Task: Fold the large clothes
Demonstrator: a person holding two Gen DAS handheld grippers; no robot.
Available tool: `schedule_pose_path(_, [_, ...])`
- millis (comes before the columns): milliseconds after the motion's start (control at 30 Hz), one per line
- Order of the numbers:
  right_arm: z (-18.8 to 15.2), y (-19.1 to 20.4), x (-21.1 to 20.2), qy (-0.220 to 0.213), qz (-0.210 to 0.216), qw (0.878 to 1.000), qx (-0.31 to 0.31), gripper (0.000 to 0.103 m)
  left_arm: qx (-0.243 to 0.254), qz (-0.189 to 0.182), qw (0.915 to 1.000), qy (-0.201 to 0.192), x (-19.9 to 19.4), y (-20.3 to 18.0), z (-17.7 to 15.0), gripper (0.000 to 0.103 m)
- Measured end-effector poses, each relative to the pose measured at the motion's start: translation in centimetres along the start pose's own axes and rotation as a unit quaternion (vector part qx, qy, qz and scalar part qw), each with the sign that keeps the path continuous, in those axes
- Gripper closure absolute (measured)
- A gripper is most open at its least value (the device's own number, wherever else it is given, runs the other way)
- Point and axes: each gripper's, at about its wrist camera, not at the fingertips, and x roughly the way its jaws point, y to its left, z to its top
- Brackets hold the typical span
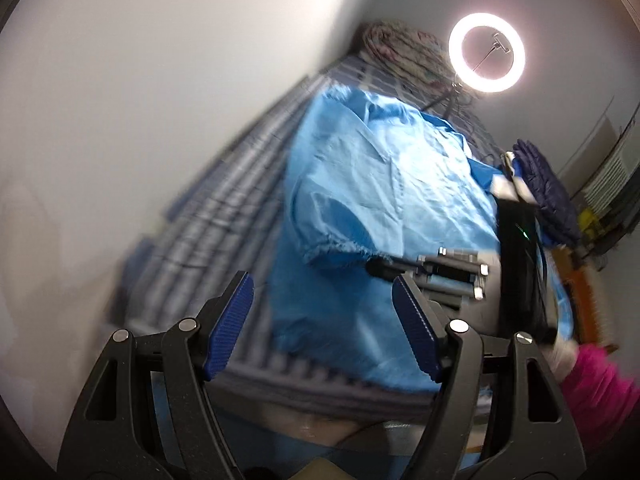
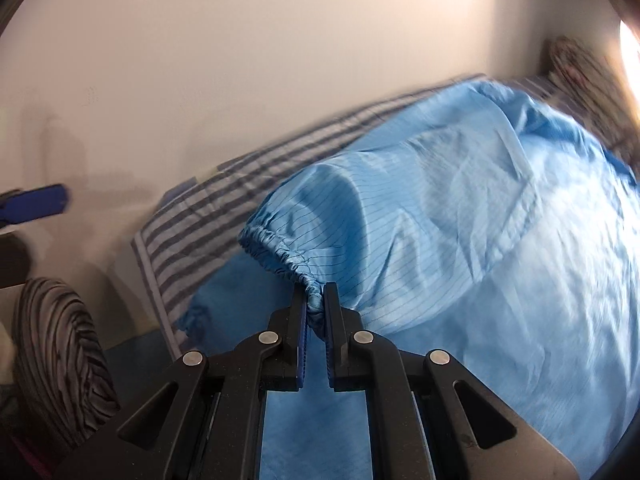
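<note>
A large light-blue garment point(image 1: 380, 184) lies spread on a striped bed sheet point(image 1: 224, 200). In the right wrist view the same garment point(image 2: 500, 240) fills the right side, and one sleeve with an elastic cuff point(image 2: 272, 248) is lifted off the bed. My right gripper point(image 2: 315, 300) is shut on the end of that cuff, with blue cloth pinched between the pads. From the left wrist view that gripper point(image 1: 374, 267) shows as dark fingers at the sleeve's hem. My left gripper point(image 1: 324, 292) hangs open above the garment's near part, nothing between its fingers. Its blue pad point(image 2: 36, 200) shows at the far left.
A white wall point(image 1: 160, 80) runs along the bed's far side. A lit ring light point(image 1: 486, 53) and a rolled patterned quilt point(image 1: 400, 48) stand at the bed's end. A dark blue padded garment point(image 1: 548, 192) lies to the right. A striped rolled cloth point(image 2: 60, 352) sits lower left. A pink sleeve point(image 1: 596, 392) is at the right.
</note>
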Motion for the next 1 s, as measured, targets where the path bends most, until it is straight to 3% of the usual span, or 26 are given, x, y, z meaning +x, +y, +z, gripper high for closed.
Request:
schedule_pose_path(100, [-1.0, -0.9, -0.1, -0.015, 0.011, 0.999, 0.035, 0.097, -0.048, -0.024, 0.998, 0.033, 3.7, 1.1, 1.4, 0.029])
schedule_pose_path(200, [-0.9, -1.0, -0.7, -0.023, 0.017, 0.998, 0.054, 0.097, -0.091, -0.024, 0.9939, 0.057, 7.3, 2.4, 2.2, 0.029])
schedule_pose_path(367, [-1.7, -1.7, -1.1, -0.04, 0.031, 0.996, 0.078, 0.097, -0.174, -0.055, 0.9782, 0.1, 12.1, 4.8, 2.3, 0.03])
schedule_pose_path(400, [-1.8, -1.7, -1.1, -0.043, 0.033, 0.995, 0.083, 0.097, -0.187, -0.064, 0.9754, 0.098, 12.6, 5.1, 2.3, 0.034])
schedule_pose_path(467, [-2.0, -1.8, -1.1, -0.046, 0.036, 0.995, 0.087, 0.097, -0.193, -0.075, 0.9736, 0.095, 13.0, 5.2, 2.4, 0.074])
schedule_pose_path(533, [-2.2, -1.8, -1.0, -0.045, 0.04, 0.994, 0.089, 0.097, -0.186, -0.078, 0.9755, 0.088, 13.1, 4.9, 2.9, 0.095])
schedule_pose_path(567, [-2.3, -1.7, -1.0, -0.044, 0.041, 0.994, 0.088, 0.097, -0.176, -0.073, 0.9782, 0.082, 12.9, 4.7, 3.3, 0.097])
schedule_pose_path(700, [-2.7, -1.2, -1.2, -0.033, 0.058, 0.995, 0.072, 0.093, -0.107, -0.047, 0.9923, 0.039, 10.5, 3.1, 4.9, 0.102])
schedule_pose_path(867, [-2.7, -2.6, -3.3, -0.061, 0.099, 0.989, 0.089, 0.091, -0.052, -0.004, 0.9985, -0.018, 7.2, 2.8, 6.6, 0.103])
schedule_pose_path(1000, [-1.5, -6.2, -3.0, -0.079, 0.059, 0.981, 0.169, 0.091, -0.009, 0.021, 0.9986, -0.048, 4.9, 2.4, 7.5, 0.103])
